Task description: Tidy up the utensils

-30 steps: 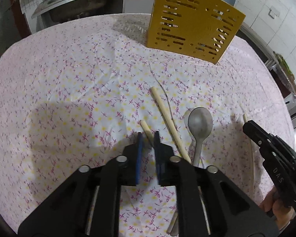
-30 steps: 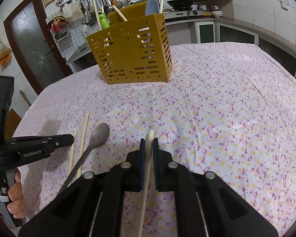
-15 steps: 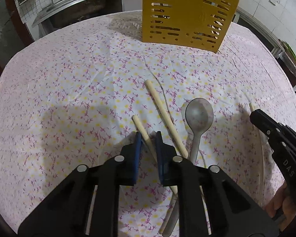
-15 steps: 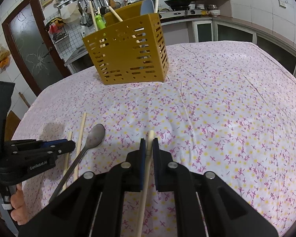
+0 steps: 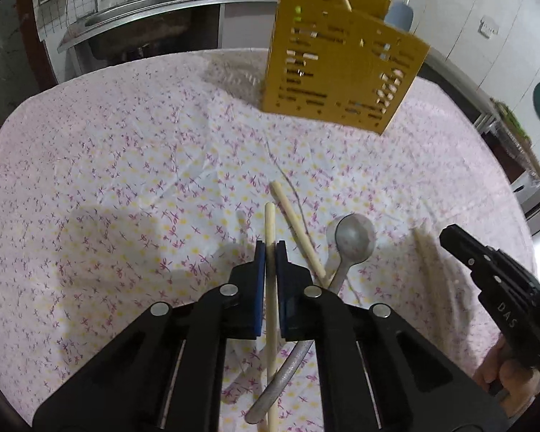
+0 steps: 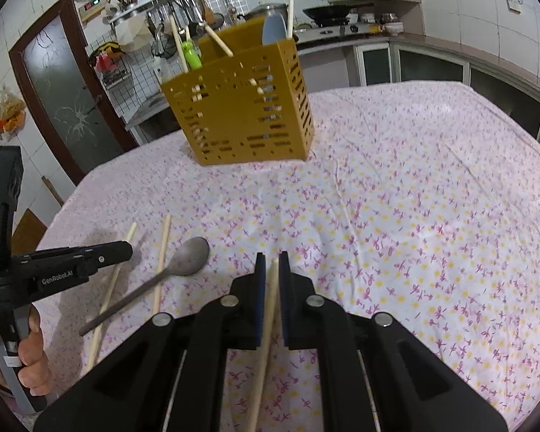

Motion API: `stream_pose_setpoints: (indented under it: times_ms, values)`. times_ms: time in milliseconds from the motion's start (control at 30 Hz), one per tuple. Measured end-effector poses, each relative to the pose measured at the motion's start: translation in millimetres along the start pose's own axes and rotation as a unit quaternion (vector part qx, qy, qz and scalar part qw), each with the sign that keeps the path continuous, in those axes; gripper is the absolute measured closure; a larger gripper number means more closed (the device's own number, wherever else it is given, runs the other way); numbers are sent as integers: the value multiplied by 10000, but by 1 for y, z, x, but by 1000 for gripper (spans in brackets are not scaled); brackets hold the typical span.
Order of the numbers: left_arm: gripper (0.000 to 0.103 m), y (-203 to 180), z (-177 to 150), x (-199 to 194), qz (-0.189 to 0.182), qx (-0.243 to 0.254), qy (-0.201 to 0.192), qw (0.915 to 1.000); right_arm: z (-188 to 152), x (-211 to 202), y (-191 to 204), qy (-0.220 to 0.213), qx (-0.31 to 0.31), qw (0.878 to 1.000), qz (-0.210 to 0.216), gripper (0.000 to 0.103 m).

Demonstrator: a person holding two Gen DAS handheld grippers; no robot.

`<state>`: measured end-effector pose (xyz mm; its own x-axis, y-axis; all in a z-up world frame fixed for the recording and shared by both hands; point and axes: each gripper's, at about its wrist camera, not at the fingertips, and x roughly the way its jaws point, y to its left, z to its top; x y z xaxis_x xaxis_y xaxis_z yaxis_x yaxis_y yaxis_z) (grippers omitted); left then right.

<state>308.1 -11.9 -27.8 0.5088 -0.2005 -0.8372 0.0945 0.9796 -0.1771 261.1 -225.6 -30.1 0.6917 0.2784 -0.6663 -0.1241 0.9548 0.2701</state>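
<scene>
Utensil caddy stood at far side of tablecloth, chopsticks held upright inside, spoon laid nearer, loose chopstick crossed beneath its handle, another chopstick left of it.

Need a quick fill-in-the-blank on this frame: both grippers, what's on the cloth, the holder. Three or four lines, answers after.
1. The left gripper is shut on a wooden ____.
2. The right gripper is shut on a second chopstick, so the count of chopsticks held is ____.
3. The loose chopstick on the floral tablecloth lies beside a metal ____.
4. The slotted utensil holder at the far side of the table is ____ in colour.

Missing words: chopstick; two; spoon; yellow
</scene>
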Motion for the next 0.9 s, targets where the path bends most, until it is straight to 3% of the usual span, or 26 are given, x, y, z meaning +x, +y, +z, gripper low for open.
stream_pose_setpoints:
  times_ms: [133,233,433,900]
  values:
    - [98,3,3,-21,-27,-64,-238,9997,8,-10,0,-115,25,9999,20,96]
    - [99,8,8,-30,-56,-85,-344,9994,12,-2,1,171,-41,9998,36,96]
    - [98,15,5,-12,-35,-107,-81,9999,-3,25,11,676,-270,9972,-165,94]
    - [98,19,-2,1,-39,-100,32,9999,-9,31,37,1095,-807,9872,-835,85]
